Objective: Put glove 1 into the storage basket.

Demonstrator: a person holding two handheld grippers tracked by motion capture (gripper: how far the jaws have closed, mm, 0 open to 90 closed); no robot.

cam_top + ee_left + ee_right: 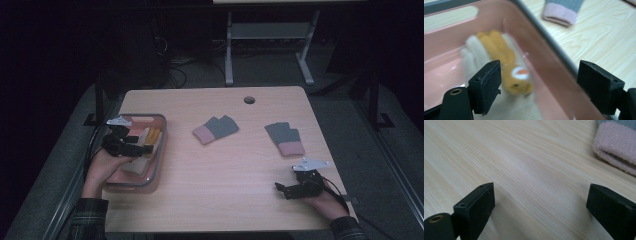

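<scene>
1. Cream-and-orange glove [499, 65]: lies inside the pink tray [159, 165] at the desk's left edge, seen blurred in the left gripper view. Its long axis runs roughly away from the camera, fingers toward the tray's far end, cuff end nearest the jaws.
2. Left gripper [142, 149]: hovers over the tray, jaws spread wide and empty. One jaw sits over the glove's near end; the other stands above the tray's grey rim. The glove lies ahead and slightly to the first jaw's side, so by my reading a grasp calls for a small sideways shift, then a descent.
3. Grey-and-pink glove, centre [216, 129]: flat on the desk [230, 200], just beyond the tray, well apart from both grippers.
4. Grey-and-pink glove, right [285, 138]: flat on the desk, pink cuff toward the person. The right gripper is the nearer one.
5. Right gripper [281, 190]: low over bare desk at the front right, jaws wide, holding nothing; the pink cuff lies ahead, off to one side.
</scene>
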